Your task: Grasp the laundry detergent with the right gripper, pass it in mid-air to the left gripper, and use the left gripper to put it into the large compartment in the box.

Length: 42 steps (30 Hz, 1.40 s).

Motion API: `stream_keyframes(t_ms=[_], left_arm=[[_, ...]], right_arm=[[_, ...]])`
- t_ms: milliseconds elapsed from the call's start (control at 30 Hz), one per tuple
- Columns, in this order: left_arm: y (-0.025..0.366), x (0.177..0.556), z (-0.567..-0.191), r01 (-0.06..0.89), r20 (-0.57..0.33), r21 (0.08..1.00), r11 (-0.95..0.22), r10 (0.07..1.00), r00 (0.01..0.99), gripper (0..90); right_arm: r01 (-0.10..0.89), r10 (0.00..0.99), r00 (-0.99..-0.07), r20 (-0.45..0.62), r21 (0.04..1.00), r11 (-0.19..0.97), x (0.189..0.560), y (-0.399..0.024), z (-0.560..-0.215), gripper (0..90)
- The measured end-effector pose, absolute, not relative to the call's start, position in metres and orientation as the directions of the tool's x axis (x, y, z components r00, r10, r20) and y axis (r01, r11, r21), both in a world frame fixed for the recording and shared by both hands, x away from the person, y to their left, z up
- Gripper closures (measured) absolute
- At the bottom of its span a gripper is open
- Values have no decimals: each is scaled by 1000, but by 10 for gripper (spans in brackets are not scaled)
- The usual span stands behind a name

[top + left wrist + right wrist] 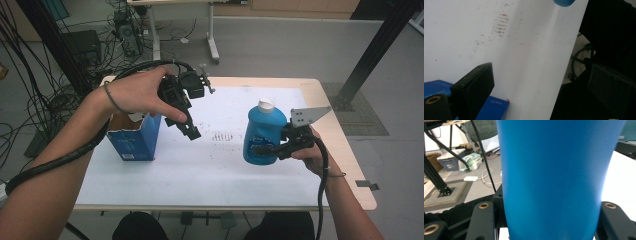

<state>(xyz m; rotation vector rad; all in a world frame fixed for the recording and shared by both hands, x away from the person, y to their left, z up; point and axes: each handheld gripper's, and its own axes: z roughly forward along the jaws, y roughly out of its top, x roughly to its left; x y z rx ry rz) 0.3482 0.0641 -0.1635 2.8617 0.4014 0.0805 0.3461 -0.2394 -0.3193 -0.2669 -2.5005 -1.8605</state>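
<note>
A blue bottle (263, 131) with a white cap (266, 104) leans slightly over the right half of the white table top (215, 170). My right gripper (266, 148) is shut around its lower body from the right. In the right gripper view the bottle (554, 175) spans the whole gap of the right gripper (549, 217). I cannot tell whether its base touches the table. My left gripper (192, 132) hangs open above the table, just right of an open blue carton (134, 141). Nothing lies inside the left gripper (541, 68), and the carton (495, 108) shows at the lower left.
Brown smudges (222, 136) mark the white sheet between the two grippers. The wooden table edge (350, 150) runs along the right side. Cables and equipment (75, 50) crowd the floor at the back left, and a dark frame post (372, 50) stands at the back right.
</note>
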Motion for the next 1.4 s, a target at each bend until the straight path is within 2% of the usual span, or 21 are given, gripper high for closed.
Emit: stream_keyframes(t_ms=[700, 1400], left_arm=[[42, 338, -158, 177, 60, 273, -946, 200, 978, 58], [15, 329, -162, 118, 31, 253, -960, 130, 991, 75]], right_arm=[[99, 14, -995, 100, 947, 305, 346, -210, -313, 431], [55, -62, -995, 80, 942, 330, 342, -184, -307, 431]])
